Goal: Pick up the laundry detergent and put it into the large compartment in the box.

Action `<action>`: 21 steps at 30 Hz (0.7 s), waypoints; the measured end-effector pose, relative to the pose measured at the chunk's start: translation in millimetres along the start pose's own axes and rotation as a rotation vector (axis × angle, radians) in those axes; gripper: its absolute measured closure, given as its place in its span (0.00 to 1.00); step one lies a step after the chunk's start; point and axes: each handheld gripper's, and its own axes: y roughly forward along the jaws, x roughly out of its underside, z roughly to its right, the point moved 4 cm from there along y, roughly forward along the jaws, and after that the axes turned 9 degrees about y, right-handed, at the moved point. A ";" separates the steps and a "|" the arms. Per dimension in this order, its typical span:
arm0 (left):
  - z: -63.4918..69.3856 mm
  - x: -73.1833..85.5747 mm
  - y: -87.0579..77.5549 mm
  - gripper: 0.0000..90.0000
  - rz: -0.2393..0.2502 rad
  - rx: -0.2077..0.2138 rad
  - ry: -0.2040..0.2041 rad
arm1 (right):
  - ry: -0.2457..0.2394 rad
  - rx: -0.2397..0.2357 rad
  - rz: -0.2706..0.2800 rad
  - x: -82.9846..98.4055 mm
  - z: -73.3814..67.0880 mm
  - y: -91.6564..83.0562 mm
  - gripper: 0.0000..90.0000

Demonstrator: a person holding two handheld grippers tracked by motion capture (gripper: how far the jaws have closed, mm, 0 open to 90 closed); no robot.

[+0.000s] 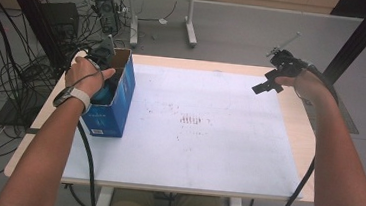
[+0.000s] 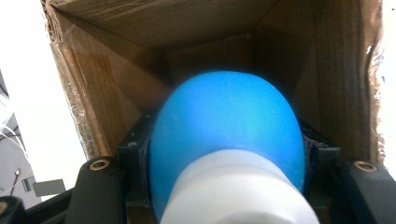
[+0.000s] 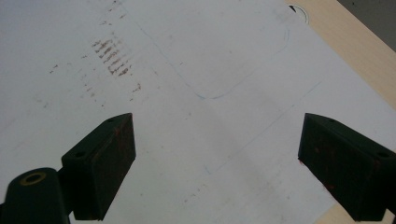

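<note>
- Left tool (image 2: 224, 186) pinches a blue ball-shaped object with a white neck (image 2: 224, 126), the two black jaws pressed against its flanks; it sits inside the open top of the blue cardboard box (image 1: 116, 102) at the left edge of the tabletop (image 1: 294, 128).
- Slipping is the first risk, I judge: the blue body is round and smooth, and the jaws grip it on the curve, so a small twist of the left hand (image 1: 85, 77) could let it roll out and drop to the box bottom.
- Catching is the next: the box's brown inner walls and torn rim (image 2: 70, 93) stand close around the object, and a tilted lift or lowering could snag the tool or the object on the flap.
- Tipping follows from that: the box stands upright near the tabletop's edge with nothing holding it, so a snag could drag it over or push it toward the edge. The cable trailing from the left tool past the box could tug it too.
- Right tool (image 3: 217, 154) has its jaws spread wide with nothing between them, hovering over the white sheet (image 3: 187, 70) at the far right, well apart from the box; it gives no steadying help from there.
</note>
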 end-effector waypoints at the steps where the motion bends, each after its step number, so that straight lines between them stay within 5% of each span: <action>1: -0.1 0.0 0.1 0.41 0.000 0.000 0.000 | 0.000 0.000 0.001 0.0 -0.2 -0.3 0.12; 21: -4.1 3.5 -2.7 0.37 0.026 0.024 -0.001 | 0.002 0.002 -0.001 2.0 -0.7 -1.4 0.12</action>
